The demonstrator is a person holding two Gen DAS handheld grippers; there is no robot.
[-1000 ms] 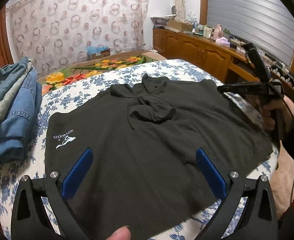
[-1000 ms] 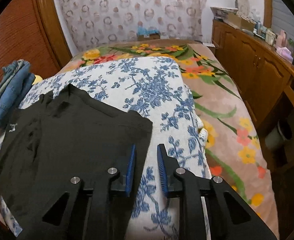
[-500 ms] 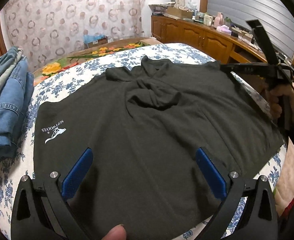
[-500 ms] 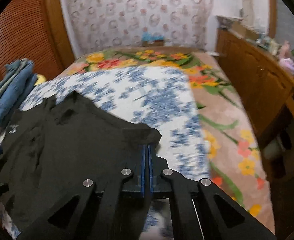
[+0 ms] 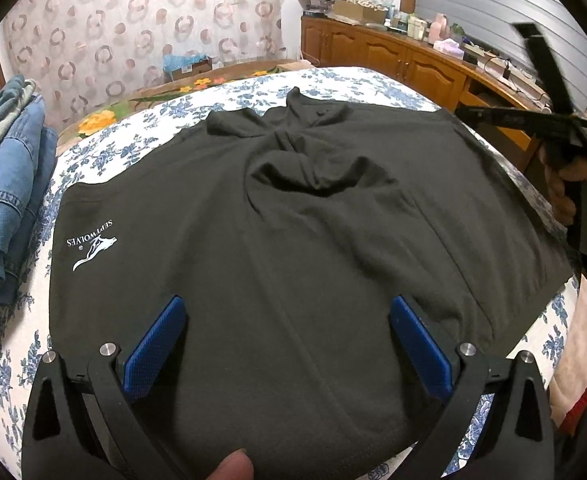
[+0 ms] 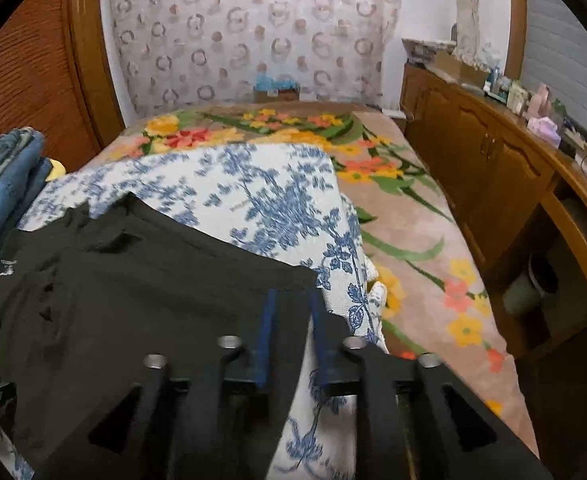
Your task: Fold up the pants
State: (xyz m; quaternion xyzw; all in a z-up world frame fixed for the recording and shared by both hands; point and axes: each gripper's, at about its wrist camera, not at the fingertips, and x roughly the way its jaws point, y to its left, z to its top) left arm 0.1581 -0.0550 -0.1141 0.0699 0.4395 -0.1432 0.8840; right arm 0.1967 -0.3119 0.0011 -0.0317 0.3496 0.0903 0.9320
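1. A pair of black pants (image 5: 293, 240), soft matte knit, lies spread across a bed (image 6: 277, 200) covered in a white cloth printed with blue flowers; a white logo (image 5: 93, 246) marks the garment's left side, and the fabric bunches into rumpled folds toward its far edge.

2. The left gripper (image 5: 287, 344) hangs over the near part of the pants, its blue ribbed pads (image 5: 155, 346) set wide apart with nothing clamped between them; a fingertip (image 5: 235, 466) intrudes at the bottom edge of that view.

3. The right gripper (image 6: 291, 336), blurred in its own view, sits at the pants' right corner; its jaws have just been opening and now stand narrowly parted, with the corner of dark cloth lying between the pads. Whether the pads touch the cloth cannot be made out.

4. From the left wrist view, the right gripper appears only as a smeared black bar at the right edge, held by a hand (image 5: 569, 192) that is partly cut off.

5. A stack of folded blue denim (image 5: 5, 200) rests at the bed's left side, cropped by the lens rim.

6. A floral blanket (image 6: 393, 200) in orange, yellow and green covers the far and right parts of the bed; a wooden cabinet (image 6: 493, 168) with cluttered small items, too small to identify, runs along the right wall.
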